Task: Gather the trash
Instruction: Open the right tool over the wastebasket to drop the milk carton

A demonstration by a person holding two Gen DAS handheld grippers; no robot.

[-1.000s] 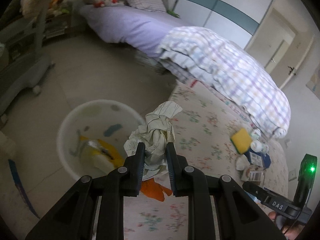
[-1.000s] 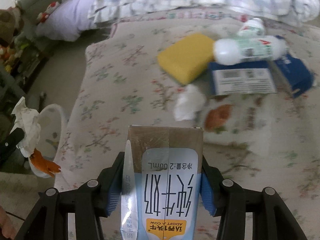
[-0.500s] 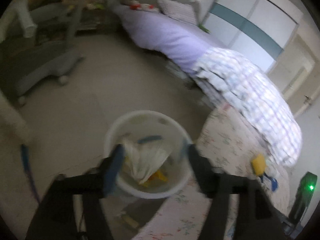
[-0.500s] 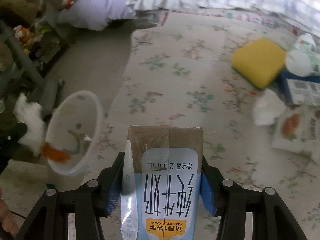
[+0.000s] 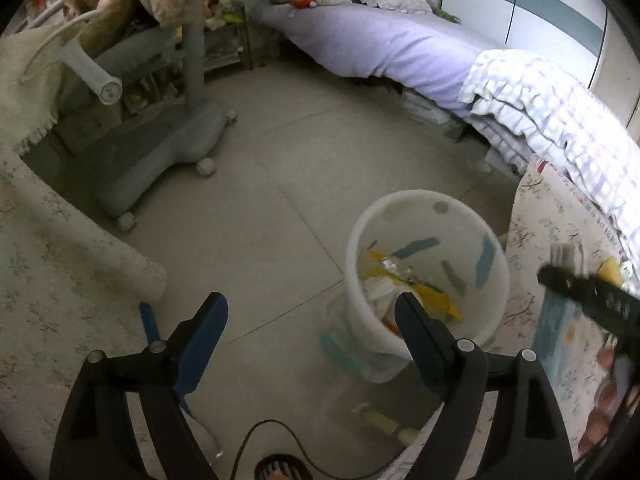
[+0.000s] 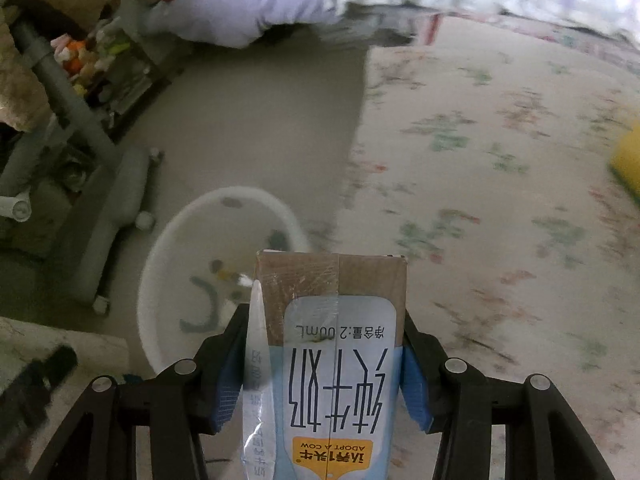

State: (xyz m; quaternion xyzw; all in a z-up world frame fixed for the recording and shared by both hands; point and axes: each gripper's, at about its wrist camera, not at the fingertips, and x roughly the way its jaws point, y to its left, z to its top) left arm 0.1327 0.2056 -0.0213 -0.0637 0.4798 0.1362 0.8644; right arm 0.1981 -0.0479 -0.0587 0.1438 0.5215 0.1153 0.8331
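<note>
The white trash bin [image 5: 424, 197] stands on the grey floor at the edge of a floral mat. Crumpled paper [image 5: 380, 292] and a yellow wrapper [image 5: 434, 298] lie inside it. My left gripper [image 5: 310, 308] hangs just left of the bin; its jaws are opening, with nothing between them. My right gripper [image 6: 324, 340] is shut on a blue and white milk carton [image 6: 332, 360], whose brown end points toward the bin [image 6: 180, 280] just ahead and to the left. In the left wrist view, the right gripper's finger [image 5: 592, 292] shows blurred at the right edge.
A grey wheeled chair base [image 5: 160, 148] stands left of the bin. A bed with a purple sheet [image 5: 380, 40] and a plaid quilt [image 5: 560, 120] runs along the back. The floral mat [image 6: 500, 160] carries a yellow sponge [image 6: 628, 160]. A rolled mat edge [image 5: 80, 240] lies at left.
My left gripper let go of the crumpled paper, which now lies in the bin, and its jaws spread wide. My right gripper carried the carton left across the mat toward the bin.
</note>
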